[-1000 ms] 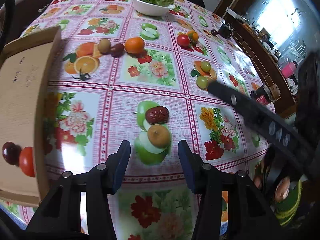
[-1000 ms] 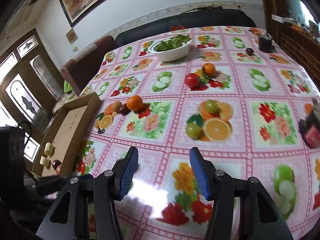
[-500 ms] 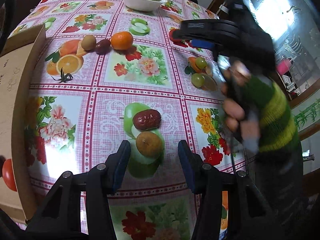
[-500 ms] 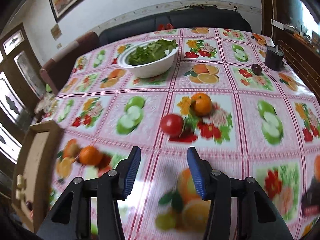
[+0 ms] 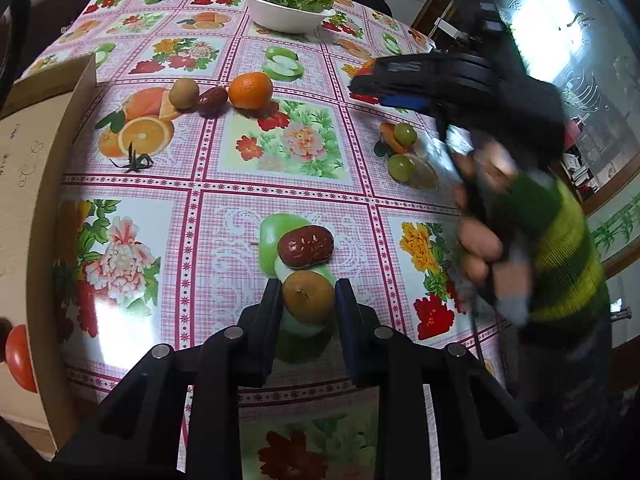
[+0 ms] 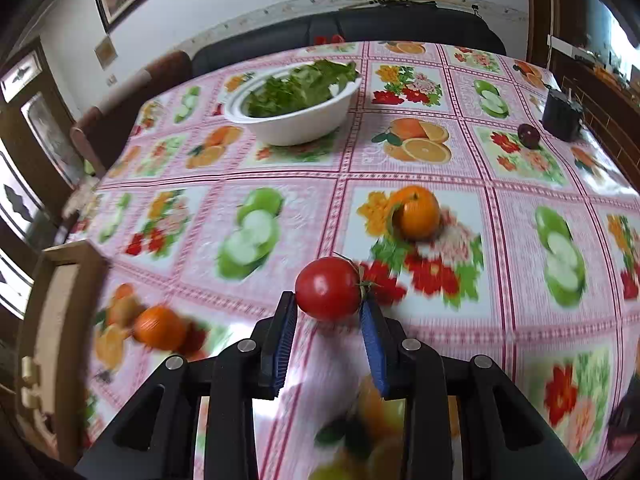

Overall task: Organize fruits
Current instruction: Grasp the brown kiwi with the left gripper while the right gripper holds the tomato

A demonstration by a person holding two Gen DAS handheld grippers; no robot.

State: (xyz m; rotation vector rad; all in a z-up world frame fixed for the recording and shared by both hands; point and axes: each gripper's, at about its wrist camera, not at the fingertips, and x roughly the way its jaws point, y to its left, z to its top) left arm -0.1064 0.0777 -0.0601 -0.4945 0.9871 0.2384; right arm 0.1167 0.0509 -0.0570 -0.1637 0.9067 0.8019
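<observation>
Tomato [image 6: 329, 289] blurred | right hand-held gripper [image 6: 329, 312] contact unclear | tablecloth [image 6: 280, 360] smeared

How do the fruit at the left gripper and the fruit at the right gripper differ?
The brown pear-like fruit is dull and tan; the tomato is glossy red. The first sits deep between the left hand-held gripper fingers, the tomato only at the right hand-held gripper tips. Both are round.
</observation>
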